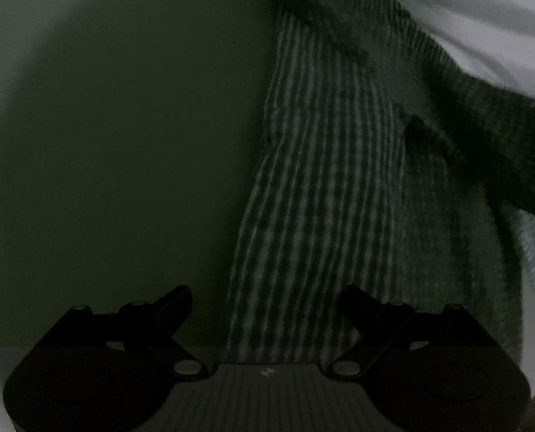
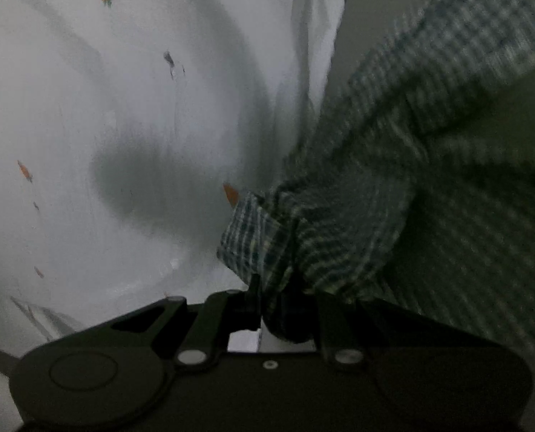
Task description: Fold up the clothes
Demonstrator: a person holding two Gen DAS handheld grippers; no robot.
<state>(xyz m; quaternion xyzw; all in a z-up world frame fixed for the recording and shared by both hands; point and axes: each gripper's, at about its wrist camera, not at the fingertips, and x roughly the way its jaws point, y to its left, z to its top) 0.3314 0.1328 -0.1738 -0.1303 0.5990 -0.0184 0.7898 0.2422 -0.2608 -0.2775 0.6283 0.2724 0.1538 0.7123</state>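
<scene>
1. Dim light covers a plain olive-green surface (image 1: 123,144), perhaps a bed or a counter, I cannot tell which, with a white sheet printed with small orange carrots (image 2: 87,108) next to it.
2. On the green surface lies the checked green-and-white shirt (image 1: 339,198), spread in a long strip in the left wrist view, its far part running up toward the white sheet.
3. One bunched end of the shirt, a hemmed edge that could be a cuff or a corner, is pinched in the right gripper (image 2: 289,302); its jaws stand nearly together on the cloth, and the fabric fans out from them in tight creases.
4. Above the shirt's near part hangs the left gripper (image 1: 263,309), jaws spread wide with nothing between them, pointing steeply down at the cloth.
5. Judging by its drape, the shirt is light, soft and limp: it will sag and twist from a single hold, so a second hold on a hem or seam edge, well apart from the first, looks sensible.
6. Hard to make out: which part of the garment is which, whether buttons or a collar show, and the dark fold at the right of the left wrist view. Blur smears the right wrist view.
</scene>
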